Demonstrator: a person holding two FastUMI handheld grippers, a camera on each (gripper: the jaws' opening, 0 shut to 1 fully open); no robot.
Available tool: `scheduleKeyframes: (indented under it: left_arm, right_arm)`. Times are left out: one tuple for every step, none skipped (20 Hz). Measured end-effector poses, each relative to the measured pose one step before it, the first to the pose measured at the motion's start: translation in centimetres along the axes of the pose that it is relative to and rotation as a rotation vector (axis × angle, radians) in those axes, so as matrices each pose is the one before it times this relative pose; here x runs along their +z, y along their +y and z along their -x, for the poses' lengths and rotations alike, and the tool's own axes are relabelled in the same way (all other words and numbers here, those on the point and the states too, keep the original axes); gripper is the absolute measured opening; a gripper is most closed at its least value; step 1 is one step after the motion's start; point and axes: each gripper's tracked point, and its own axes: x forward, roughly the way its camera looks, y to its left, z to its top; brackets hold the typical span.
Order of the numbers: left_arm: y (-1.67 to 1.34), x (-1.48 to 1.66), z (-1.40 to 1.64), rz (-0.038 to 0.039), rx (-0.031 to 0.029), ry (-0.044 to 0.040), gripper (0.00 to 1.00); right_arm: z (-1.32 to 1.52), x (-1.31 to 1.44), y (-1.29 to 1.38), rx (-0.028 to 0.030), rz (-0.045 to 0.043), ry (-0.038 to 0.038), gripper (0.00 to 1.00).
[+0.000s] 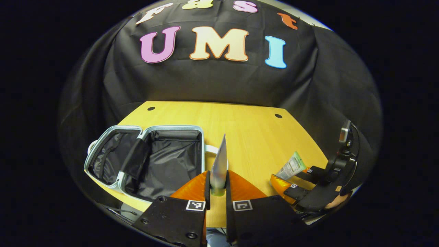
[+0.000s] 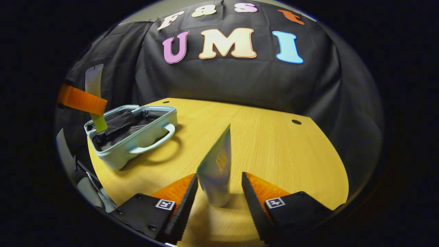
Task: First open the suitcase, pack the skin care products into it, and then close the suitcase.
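Two tubes are in play: the left gripper point(image 1: 216, 192) pinches a silvery tube point(image 1: 219, 164) right of the opened suitcase point(image 1: 147, 161) at lower left, ready to pack, while the right gripper point(image 2: 219, 195) brackets, jaws apart, a standing tube point(image 2: 216, 171) at lower centre.

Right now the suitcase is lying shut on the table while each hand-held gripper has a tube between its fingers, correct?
Not quite: the suitcase lies open, its dark lining exposed in the left gripper view. The rest holds: the left hand-held gripper grips one tube, and another tube stands between the right hand-held gripper fingers.
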Motion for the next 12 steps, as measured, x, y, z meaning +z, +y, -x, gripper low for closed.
scheduleKeyframes:
  left_arm:
    - [0.751, -0.078, 0.175, 0.00507, 0.01518, 0.0033, 0.15]
    - [0.716, 0.04, 0.169, 0.00688, 0.01348, 0.00162, 0.15]
    - [0.618, -0.047, 0.192, 0.01108, 0.00918, 0.00409, 0.15]
    - [0.576, 0.023, 0.044, 0.00929, 0.00708, 0.00619, 0.15]
    - [0.841, -0.166, -0.05, 0.00562, 0.01389, 0.01158, 0.14]
    - [0.845, 0.082, -0.179, 0.00297, 0.01013, 0.01006, 0.15]
    - [0.879, 0.011, -0.275, 0.00091, 0.01097, 0.00852, 0.15]
    - [0.859, 0.076, -0.327, -0.00526, 0.00979, 0.01138, 0.14]
    - [1.01, -0.11, -0.178, -0.00804, 0.0106, 0.01177, 0.14]
    - [1.008, -0.008, -0.405, -0.00727, 0.01056, 0.01413, 0.14]
    - [0.999, -0.24, -0.583, -0.01108, 0.00667, 0.01826, 0.14]
    - [0.921, -0.147, -0.498, -0.01819, 0.00235, 0.01965, 0.15]
  right_arm:
    - [-0.176, -0.156, 0.132, 0.00103, -0.01404, 0.00577, 0.59]
    - [-0.598, 0.152, -0.006, -0.00331, -0.00565, 0.00253, 0.51]
    - [0.303, 0.091, 0.221, 0.00376, -0.00386, 0.01117, 0.43]
    - [-0.218, 0.199, 0.281, 0.00759, -0.00072, 0.01306, 0.39]
    - [-0.309, -0.128, 0.167, 0.00785, -0.01042, 0.01912, 0.35]
    - [0.347, 0.179, 0.238, 0.00835, -0.01907, 0.02481, 0.32]
    - [-0.052, 0.052, 0.135, 0.00672, -0.01947, 0.01846, 0.27]
    - [-0.131, 0.616, 0.149, -0.00405, -0.00981, 0.00674, 0.29]
    - [0.091, 0.523, 0.214, -0.00436, -0.00057, 0.01217, 0.26]
    - [0.299, 0.579, 0.102, -0.00571, -0.00321, 0.00194, 0.22]
    - [0.264, 0.763, 0.386, 0.00119, -0.01077, 0.00255, 0.26]
    - [0.042, 0.88, 0.703, -0.00046, -0.01617, 0.00062, 0.22]
